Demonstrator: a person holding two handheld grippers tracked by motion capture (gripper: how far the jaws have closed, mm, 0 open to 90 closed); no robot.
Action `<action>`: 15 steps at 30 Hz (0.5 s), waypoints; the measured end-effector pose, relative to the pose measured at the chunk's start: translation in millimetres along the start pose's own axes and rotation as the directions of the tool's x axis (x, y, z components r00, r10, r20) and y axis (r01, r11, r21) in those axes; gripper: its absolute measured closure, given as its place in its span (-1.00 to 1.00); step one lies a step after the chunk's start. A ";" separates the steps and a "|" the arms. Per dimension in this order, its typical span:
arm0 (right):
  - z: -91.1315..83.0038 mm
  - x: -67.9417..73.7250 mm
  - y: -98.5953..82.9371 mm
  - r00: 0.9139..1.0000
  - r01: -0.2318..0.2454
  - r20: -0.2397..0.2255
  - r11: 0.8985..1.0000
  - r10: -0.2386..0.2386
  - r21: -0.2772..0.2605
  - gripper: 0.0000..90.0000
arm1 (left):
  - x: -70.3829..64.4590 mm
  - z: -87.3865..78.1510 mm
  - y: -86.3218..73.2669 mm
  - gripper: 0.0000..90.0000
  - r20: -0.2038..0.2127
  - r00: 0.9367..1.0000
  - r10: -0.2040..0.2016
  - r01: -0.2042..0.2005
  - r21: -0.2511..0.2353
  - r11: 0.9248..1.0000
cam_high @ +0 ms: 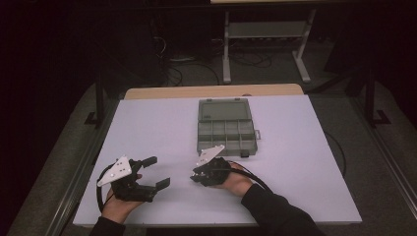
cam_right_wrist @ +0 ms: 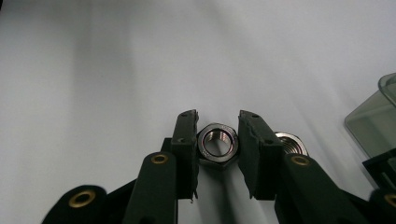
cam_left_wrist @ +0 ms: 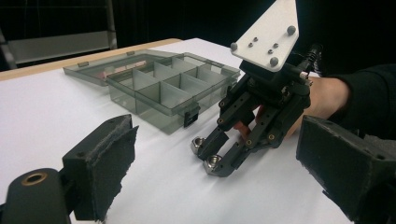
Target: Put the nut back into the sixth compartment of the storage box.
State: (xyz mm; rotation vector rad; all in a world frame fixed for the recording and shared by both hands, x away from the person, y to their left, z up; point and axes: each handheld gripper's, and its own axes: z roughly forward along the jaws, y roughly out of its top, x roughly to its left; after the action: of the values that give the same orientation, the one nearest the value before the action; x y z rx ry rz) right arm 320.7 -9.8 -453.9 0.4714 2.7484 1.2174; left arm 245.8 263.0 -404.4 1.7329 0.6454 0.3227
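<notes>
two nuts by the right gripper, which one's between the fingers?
The nut with its bore facing the right gripper view's camera sits between the right gripper fingers, pads at both its sides. The other nut lies outside them, beside one finger, half hidden.

Left tongs (cam_high: 156,172) held low over near-left part of surface (cam_high: 305,162), jaws spread wide, nothing between, tips pointing toward right tongs. Left hand (cam_high: 118,204) grips body from below. Right tongs (cam_high: 195,178) near centre front edge of surface, tilted down, tips at surface, jaws pressed on hex nut (cam_right_wrist: 217,143). Right hand (cam_high: 238,182) behind, dark sleeve (cam_high: 275,211) trailing to front edge.
</notes>
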 end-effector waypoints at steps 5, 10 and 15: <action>-0.2 -0.4 0.3 1.000 0.009 0.001 1.000 -0.009 0.001 0.53 | 0.4 0.0 -0.1 -0.76 -0.001 1.000 -0.002 0.002 0.001 1.000; -1.0 -1.4 0.5 1.000 0.001 -0.006 1.000 -0.001 0.001 0.54 | 0.7 -0.4 -0.1 -0.76 -0.003 1.000 -0.001 0.001 0.000 1.000; -2.1 -0.8 1.3 1.000 -0.009 -0.016 1.000 0.009 0.000 0.55 | 0.3 -0.3 0.1 -0.76 -0.002 1.000 -0.001 0.001 0.000 1.000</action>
State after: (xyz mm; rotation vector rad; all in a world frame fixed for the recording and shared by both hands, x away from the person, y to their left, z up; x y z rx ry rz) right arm 321.3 -10.7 -451.6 0.4762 2.7619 1.2290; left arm 245.9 263.4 -404.3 1.7323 0.6482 0.3235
